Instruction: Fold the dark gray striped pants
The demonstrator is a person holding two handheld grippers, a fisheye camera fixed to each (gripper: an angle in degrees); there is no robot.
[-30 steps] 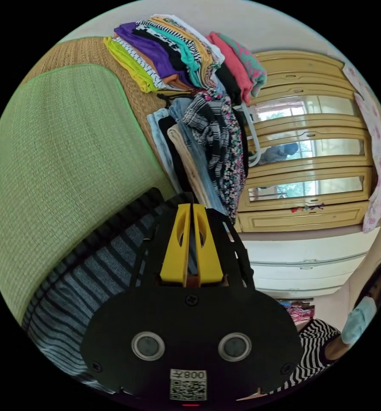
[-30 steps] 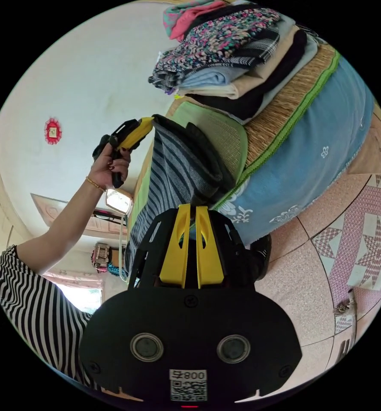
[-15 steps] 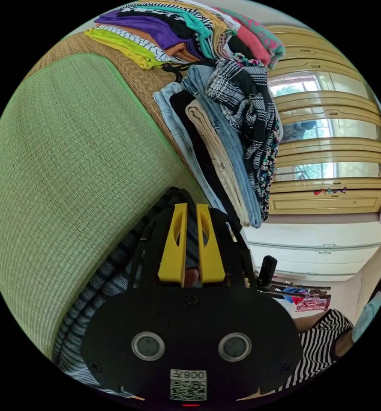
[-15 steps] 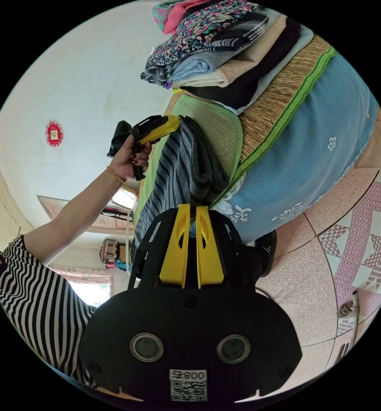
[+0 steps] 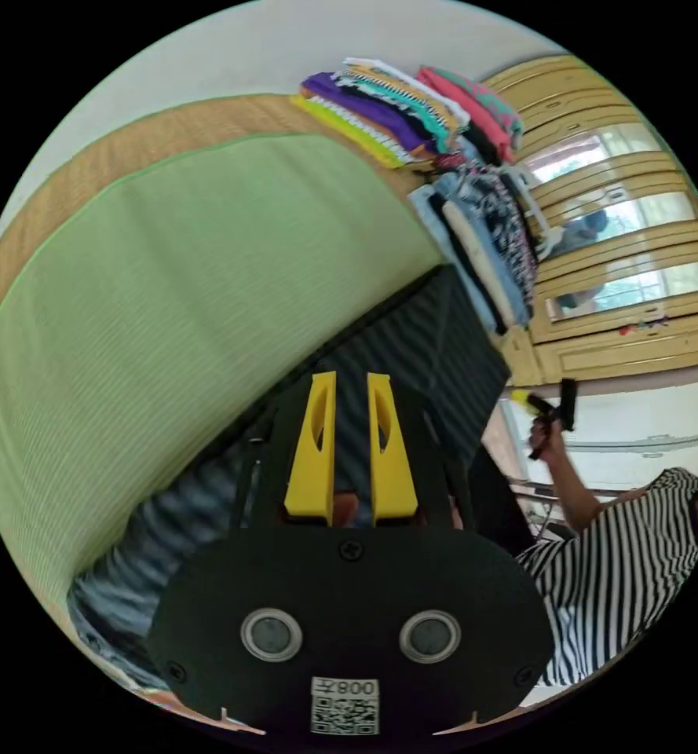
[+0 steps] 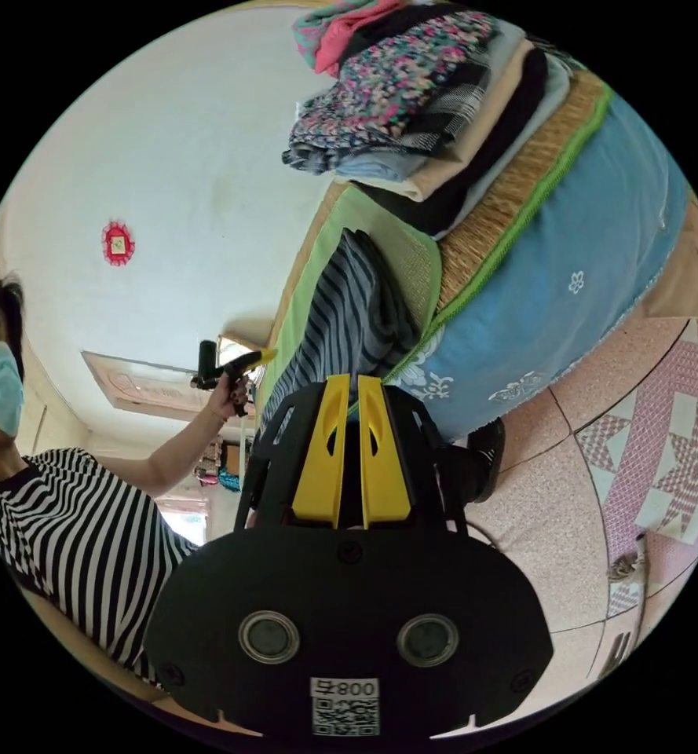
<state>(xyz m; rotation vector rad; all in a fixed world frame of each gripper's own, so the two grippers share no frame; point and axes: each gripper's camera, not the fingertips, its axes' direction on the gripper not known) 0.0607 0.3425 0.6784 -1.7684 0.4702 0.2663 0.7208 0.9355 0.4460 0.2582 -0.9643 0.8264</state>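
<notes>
The dark gray striped pants [image 5: 435,345] lie folded on the green mat [image 5: 176,314], along the mat's near edge, in the left gripper view. The left gripper [image 5: 349,393] hovers over the pants with its yellow jaws a narrow gap apart; striped cloth shows through the gap, but whether the jaws touch it cannot be told. Beyond the pants the mat stretches bare to its far border, where a strip of woven straw mat [image 5: 129,149] runs along the wall. At the far right corner stand two stacks of folded clothes [image 5: 411,110], the nearer one just past the pants' far corner. The right gripper [image 5: 521,398] shows here too, held in a hand [image 5: 543,430] off the bed's edge, apart from the pants.

In the right gripper view the right gripper [image 6: 348,393] points at the bed's side with its jaws drawn almost together; nothing can be seen pressed between them. The pants [image 6: 341,314] sit at the mat's [image 6: 411,267] edge, their end drooping a little over the blue bed cover [image 6: 568,259]. The left gripper [image 6: 246,363] appears small here, held by a hand [image 6: 227,393] at the near side of the bed. Tiled floor [image 6: 600,503] lies open beside the bed, with a dark shoe [image 6: 482,463] against its base.
</notes>
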